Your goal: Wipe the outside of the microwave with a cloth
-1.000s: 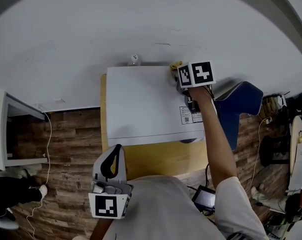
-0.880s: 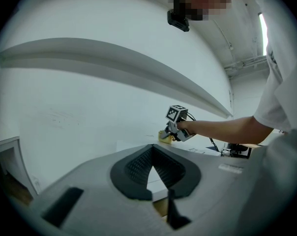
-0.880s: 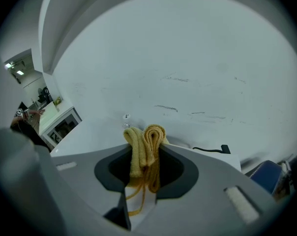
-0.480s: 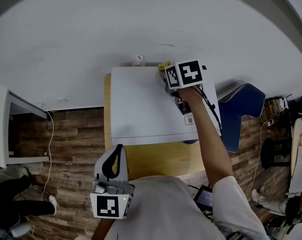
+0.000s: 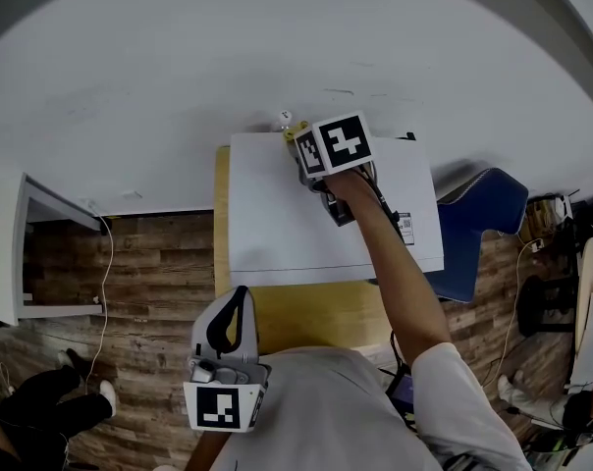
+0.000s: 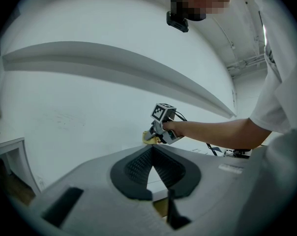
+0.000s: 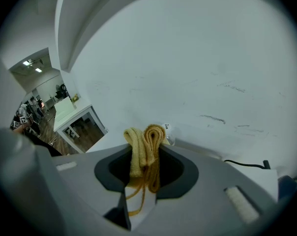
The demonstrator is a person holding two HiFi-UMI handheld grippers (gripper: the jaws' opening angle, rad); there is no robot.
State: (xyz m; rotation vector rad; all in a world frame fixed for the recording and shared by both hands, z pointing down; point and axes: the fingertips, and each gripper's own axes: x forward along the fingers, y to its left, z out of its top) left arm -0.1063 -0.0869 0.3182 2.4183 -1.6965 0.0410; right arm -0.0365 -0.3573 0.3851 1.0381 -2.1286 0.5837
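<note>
Right gripper [image 5: 297, 151] clamps yellow cloth [image 7: 144, 149] at microwave's [image 5: 277, 226] back edge.

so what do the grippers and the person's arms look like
The left claw and right claw: light grey shells, dark textured pads, each with a white cube of black square markers. A black cable runs from the right one. White short-sleeved shirt.

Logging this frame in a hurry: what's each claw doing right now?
Left claw: closed, empty.
Right claw: closed on the yellow cloth, over the microwave.
</note>
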